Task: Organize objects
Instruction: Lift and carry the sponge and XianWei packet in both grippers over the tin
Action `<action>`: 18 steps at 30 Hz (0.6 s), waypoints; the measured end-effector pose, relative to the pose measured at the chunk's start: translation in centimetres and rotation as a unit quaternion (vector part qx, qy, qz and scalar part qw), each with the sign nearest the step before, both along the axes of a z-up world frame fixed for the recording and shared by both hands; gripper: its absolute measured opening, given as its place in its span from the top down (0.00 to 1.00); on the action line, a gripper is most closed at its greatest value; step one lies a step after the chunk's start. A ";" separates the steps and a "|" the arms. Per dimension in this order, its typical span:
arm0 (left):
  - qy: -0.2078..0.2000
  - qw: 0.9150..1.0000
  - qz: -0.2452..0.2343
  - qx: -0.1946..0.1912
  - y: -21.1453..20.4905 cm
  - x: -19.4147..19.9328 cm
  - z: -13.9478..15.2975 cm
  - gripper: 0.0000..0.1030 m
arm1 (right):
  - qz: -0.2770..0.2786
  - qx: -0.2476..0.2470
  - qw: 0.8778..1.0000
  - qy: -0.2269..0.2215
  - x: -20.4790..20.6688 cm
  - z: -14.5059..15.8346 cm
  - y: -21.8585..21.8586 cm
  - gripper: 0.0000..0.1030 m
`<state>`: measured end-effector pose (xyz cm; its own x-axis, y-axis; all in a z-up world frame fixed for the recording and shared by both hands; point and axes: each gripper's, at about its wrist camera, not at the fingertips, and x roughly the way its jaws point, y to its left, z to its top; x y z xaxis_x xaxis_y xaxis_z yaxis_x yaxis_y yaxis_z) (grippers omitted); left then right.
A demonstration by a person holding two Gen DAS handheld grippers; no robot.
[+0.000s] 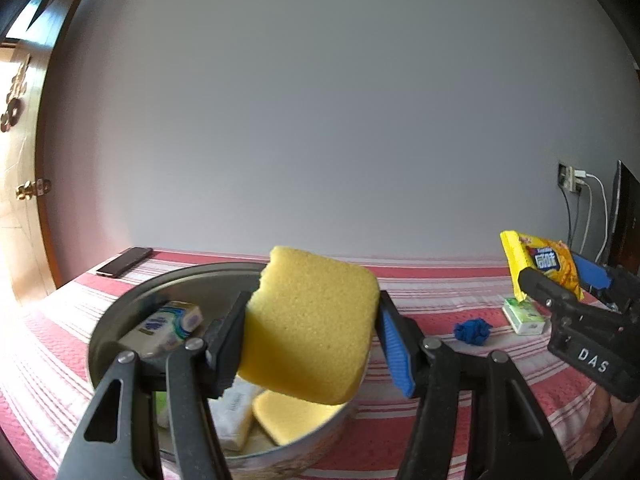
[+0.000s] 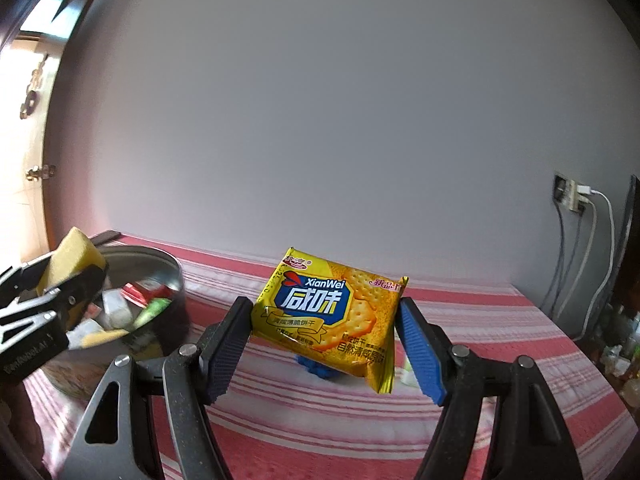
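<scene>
A desk under a red-and-white striped cloth (image 2: 320,412) is seen with a round metal tin (image 1: 120,320) at its left, already loaded with tissue packs and a yellow sponge piece. Above the tin's near rim a yellow sponge (image 1: 308,328) is held clear of the cloth, clamped between the pads of the left tool (image 1: 312,344), whose jaws are drawn partway in. To the right a yellow cracker packet (image 2: 328,316) is carried in mid-air by the right tool (image 2: 324,344), its jaws set wide against the packet's edges. A green tissue pack (image 1: 524,316) and a small blue crumpled item (image 1: 472,330) are left on the cloth. The step in hand is judged to be delivery to the tin; next, the sponge would need lowering and release, the packet bringing leftward
</scene>
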<state>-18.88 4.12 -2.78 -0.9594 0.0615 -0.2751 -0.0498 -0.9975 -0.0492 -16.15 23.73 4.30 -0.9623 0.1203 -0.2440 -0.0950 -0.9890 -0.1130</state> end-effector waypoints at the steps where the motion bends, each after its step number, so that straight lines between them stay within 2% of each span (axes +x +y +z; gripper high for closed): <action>1: 0.000 1.000 0.003 0.001 -0.4 0.0 0.1 0.42 | 0.007 0.001 1.000 0.001 -0.1 0.3 -0.5 0.28; 11: -0.022 0.998 0.065 -0.014 -5.1 -0.8 0.7 0.42 | 0.070 -0.005 0.998 0.002 -1.2 2.9 -4.6 0.27; 18: -0.050 0.994 0.098 -0.010 -8.7 -2.3 0.6 0.42 | 0.110 -0.004 0.994 -0.008 -2.2 3.5 -7.4 0.28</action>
